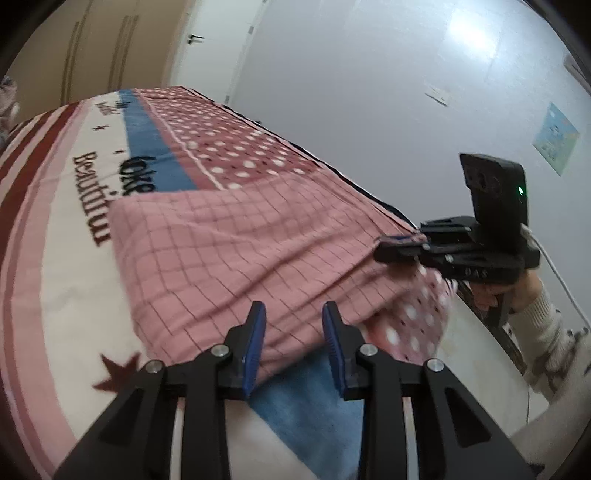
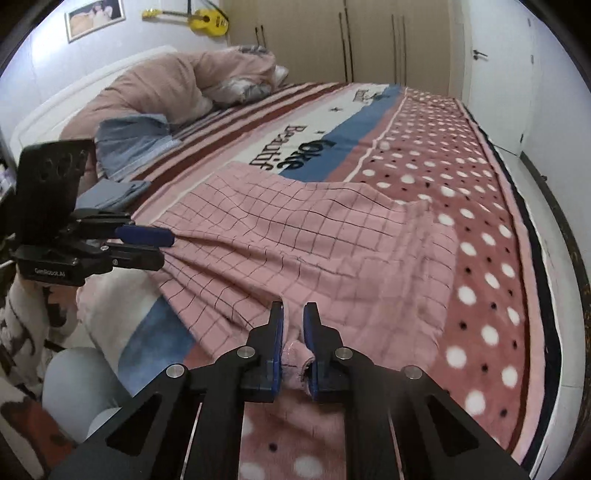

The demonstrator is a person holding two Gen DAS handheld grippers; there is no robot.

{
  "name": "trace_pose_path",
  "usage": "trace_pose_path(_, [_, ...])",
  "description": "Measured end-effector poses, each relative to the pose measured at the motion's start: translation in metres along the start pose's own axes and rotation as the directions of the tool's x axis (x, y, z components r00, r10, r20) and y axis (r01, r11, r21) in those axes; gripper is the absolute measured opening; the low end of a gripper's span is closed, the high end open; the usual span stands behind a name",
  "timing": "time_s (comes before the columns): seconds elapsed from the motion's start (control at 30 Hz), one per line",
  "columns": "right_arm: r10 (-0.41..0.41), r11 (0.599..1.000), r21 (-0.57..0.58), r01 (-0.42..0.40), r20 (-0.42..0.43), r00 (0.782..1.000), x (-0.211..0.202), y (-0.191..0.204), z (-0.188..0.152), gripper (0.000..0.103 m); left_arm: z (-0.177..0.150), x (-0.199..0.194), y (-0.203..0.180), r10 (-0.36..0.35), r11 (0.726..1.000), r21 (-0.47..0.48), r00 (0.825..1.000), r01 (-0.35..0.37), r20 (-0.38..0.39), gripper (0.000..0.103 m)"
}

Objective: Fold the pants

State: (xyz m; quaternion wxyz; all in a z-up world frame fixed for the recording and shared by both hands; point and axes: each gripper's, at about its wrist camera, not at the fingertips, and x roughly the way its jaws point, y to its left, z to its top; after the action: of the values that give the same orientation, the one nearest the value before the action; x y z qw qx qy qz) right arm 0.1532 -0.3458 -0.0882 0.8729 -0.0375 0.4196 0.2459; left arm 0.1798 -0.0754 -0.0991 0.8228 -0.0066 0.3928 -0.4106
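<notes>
White walls and a pale wardrobe back the left wrist view, where I see a bed covered by a blanket (image 1: 55, 229) with red stripes, a blue band, lettering and a dotted pink field. Pink checked pants (image 1: 236, 258) lie across the blanket through the centre of the frame. My left gripper (image 1: 293, 347) fills the lower centre; its blue pads straddle the near edge of the pants with a gap between them, and I see the cloth lying in that gap without either pad pressing on it, so I report it as not clamped. At right centre, my right gripper (image 1: 400, 247) is seen side-on at the far corner of the pants, cloth pinched at its tips. A hand (image 1: 495, 295) in a cream sleeve holds it.

From the right wrist view, the same bed runs toward the upper right, with a rumpled pink duvet (image 2: 155, 88) at upper left and a yellow guitar (image 2: 207, 18) on the wall above. Pants (image 2: 332, 240) spread across the middle of the frame. My right gripper (image 2: 293, 347) at lower centre is clamped on a bunched pink edge of the pants. My left gripper (image 2: 155, 243) sits at left centre beside the pants' left edge.
</notes>
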Motion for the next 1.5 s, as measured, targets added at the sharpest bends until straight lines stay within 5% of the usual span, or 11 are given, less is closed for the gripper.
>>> trace_pose_path(0.27, [0.032,0.997,0.07,-0.029,-0.032,0.999,-0.01,-0.004,-0.035,0.005,-0.01,0.005,-0.005,0.012,1.0,0.002,0.999,-0.012,-0.03,0.028])
trace_pose_path(0.33, [0.025,0.998,0.056,-0.023,-0.036,0.999,-0.016,-0.001,-0.036,0.006,-0.008,-0.007,-0.006,0.003,1.0,0.003,1.0,-0.003,0.001,0.037])
trace_pose_path(0.5, [0.111,0.99,0.078,-0.115,0.054,0.992,-0.041,0.004,-0.011,0.039,0.008,-0.035,0.001,0.019,1.0,-0.014,0.995,-0.018,0.093,0.042])
trace_pose_path(0.57, [0.114,0.991,0.063,-0.121,0.109,0.987,-0.051,0.008,0.004,0.039,0.017,-0.04,0.006,0.045,0.999,-0.024,0.991,-0.042,0.125,0.042])
trace_pose_path(0.77, [-0.023,1.0,0.01,0.022,0.093,0.995,-0.021,0.019,0.025,0.04,0.026,-0.016,0.015,0.127,0.992,-0.028,0.987,-0.125,0.095,0.042])
trace_pose_path(0.93, [-0.097,0.995,-0.027,0.097,-0.001,0.995,0.015,0.019,-0.005,0.041,-0.002,0.007,0.015,0.096,0.995,-0.025,0.995,-0.096,0.0,0.041])
trace_pose_path(1.13, [-0.16,0.984,-0.08,0.162,0.028,0.987,0.017,0.024,-0.026,0.042,-0.013,0.011,0.012,0.096,0.995,-0.029,0.995,-0.096,-0.009,0.041])
trace_pose_path(1.2, [-0.158,0.984,-0.078,0.159,0.029,0.987,0.012,0.025,-0.024,0.046,-0.01,0.005,0.01,0.094,0.995,-0.033,0.996,-0.094,-0.004,0.042])
trace_pose_path(1.33, [-0.15,0.988,-0.012,0.152,0.078,0.986,-0.006,0.015,-0.011,0.058,0.003,-0.018,0.014,0.082,0.995,-0.066,0.994,-0.077,0.072,0.065])
trace_pose_path(1.43, [-0.245,0.969,0.043,0.242,0.091,0.965,-0.011,-0.001,0.001,0.071,0.015,-0.032,0.029,0.121,0.987,-0.12,0.985,-0.106,0.122,0.067])
trace_pose_path(1.5, [-0.235,0.969,0.093,0.227,0.081,0.969,-0.011,-0.016,0.005,0.076,0.02,-0.034,0.043,0.146,0.978,-0.164,0.981,-0.125,0.126,0.069])
